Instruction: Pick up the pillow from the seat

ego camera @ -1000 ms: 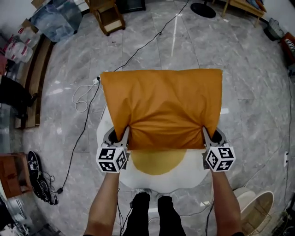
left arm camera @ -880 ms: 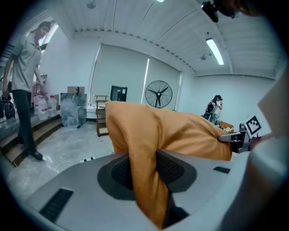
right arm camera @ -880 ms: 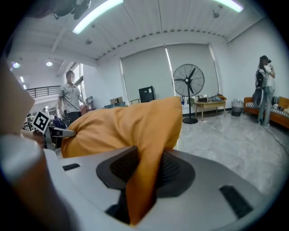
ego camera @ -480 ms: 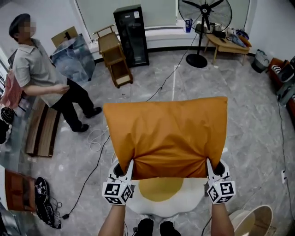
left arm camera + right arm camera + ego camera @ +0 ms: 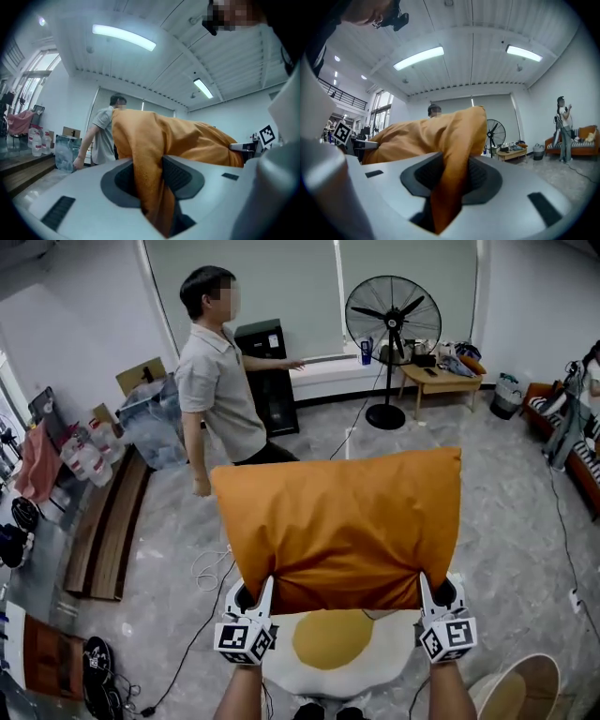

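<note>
Since a second ago the orange fabric pillow (image 5: 337, 526) has come up off the white round seat with a yellow centre (image 5: 384, 664). The seat's yellow patch now shows whole, so I judge the pick-up all but done. My left gripper (image 5: 265, 594) and right gripper (image 5: 424, 592) are each clamped on a lower corner of the pillow, just above the seat's far side. The pillow hides the seat's far rim, so I cannot tell whether its bottom edge hangs clear. It also covers the legs of the person in a grey shirt (image 5: 217, 390) beyond the seat.
</note>
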`<control>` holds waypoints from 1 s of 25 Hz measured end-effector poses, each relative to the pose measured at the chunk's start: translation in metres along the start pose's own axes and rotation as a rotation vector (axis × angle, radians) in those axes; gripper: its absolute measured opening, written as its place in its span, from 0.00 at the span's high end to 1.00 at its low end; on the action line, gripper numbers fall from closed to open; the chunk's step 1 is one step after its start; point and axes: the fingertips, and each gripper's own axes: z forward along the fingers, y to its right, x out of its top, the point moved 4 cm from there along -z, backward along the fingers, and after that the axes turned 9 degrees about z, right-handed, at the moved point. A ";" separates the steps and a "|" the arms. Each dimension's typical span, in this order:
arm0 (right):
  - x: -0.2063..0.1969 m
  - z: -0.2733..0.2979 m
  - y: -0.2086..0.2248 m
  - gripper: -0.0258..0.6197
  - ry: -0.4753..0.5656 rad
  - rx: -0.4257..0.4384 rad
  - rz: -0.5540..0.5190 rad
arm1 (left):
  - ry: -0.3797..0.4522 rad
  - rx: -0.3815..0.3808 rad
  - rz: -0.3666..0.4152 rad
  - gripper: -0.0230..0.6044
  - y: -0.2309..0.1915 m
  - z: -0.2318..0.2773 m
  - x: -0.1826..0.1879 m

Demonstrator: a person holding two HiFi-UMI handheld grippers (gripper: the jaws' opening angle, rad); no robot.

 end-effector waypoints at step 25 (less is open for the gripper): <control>0.094 -0.009 -0.052 0.80 0.144 0.023 -0.073 | 0.206 -0.046 0.022 0.71 -0.020 -0.030 0.111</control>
